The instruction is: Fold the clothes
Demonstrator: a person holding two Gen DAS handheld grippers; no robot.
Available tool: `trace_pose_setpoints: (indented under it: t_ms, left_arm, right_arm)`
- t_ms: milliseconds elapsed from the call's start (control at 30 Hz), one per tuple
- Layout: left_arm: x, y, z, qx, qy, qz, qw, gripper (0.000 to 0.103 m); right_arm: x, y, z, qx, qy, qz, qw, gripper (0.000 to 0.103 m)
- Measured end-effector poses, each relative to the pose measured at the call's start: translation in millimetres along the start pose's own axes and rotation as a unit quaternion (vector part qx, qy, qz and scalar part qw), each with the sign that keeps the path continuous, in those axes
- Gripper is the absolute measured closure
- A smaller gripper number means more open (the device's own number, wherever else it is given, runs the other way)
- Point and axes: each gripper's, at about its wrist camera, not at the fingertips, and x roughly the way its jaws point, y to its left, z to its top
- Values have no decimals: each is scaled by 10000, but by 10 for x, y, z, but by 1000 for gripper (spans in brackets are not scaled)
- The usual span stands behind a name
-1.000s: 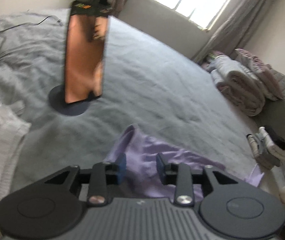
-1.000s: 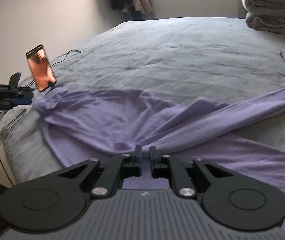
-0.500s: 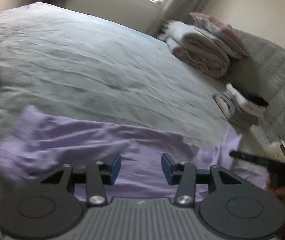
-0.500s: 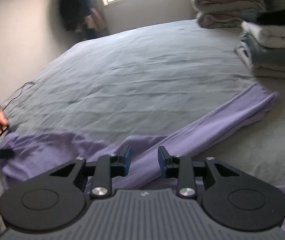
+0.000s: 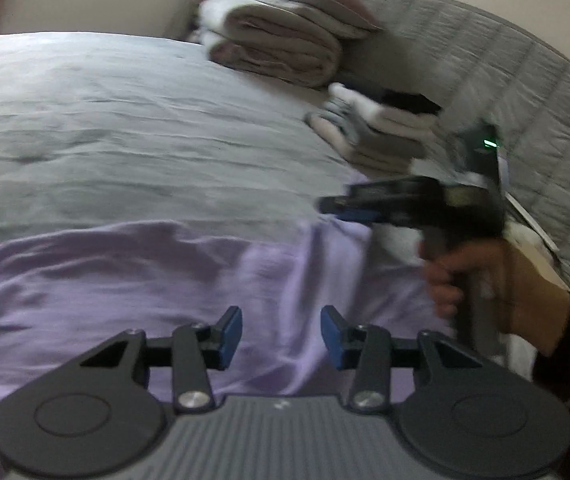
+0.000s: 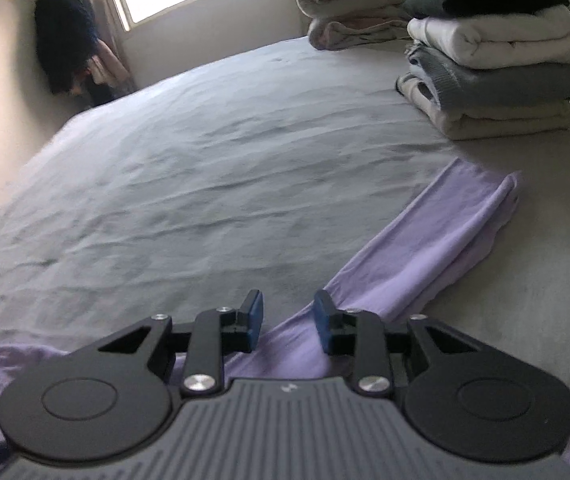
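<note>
Hovering part-open and empty, two grippers, left gripper (image 5: 281, 332) and right gripper (image 6: 289, 320), over one purple garment (image 5: 125, 280).

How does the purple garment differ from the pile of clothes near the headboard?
The purple garment lies spread out and wrinkled in a single layer; the pile of clothes is neatly folded and stacked. The garment is one colour, while the pile mixes white, grey and black. Both rest on the grey bed.

Left gripper (image 5: 281, 334), right gripper (image 6: 288, 322): black bodies, blue pads, silver screws, ribbed grey housings.
</note>
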Motion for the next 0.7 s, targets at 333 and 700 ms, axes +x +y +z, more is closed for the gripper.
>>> trace_pose_setpoints:
  t_ms: [333, 700]
  left_arm:
    - [173, -171, -36, 304, 183, -100, 9993, 59]
    - [208, -335, -40, 592, 113, -70, 9982, 59]
  right_arm:
    - [-177, -143, 23, -145, -233, -114, 9996, 103]
    - [-868, -413, -80, -121, -611, 21, 9981, 103]
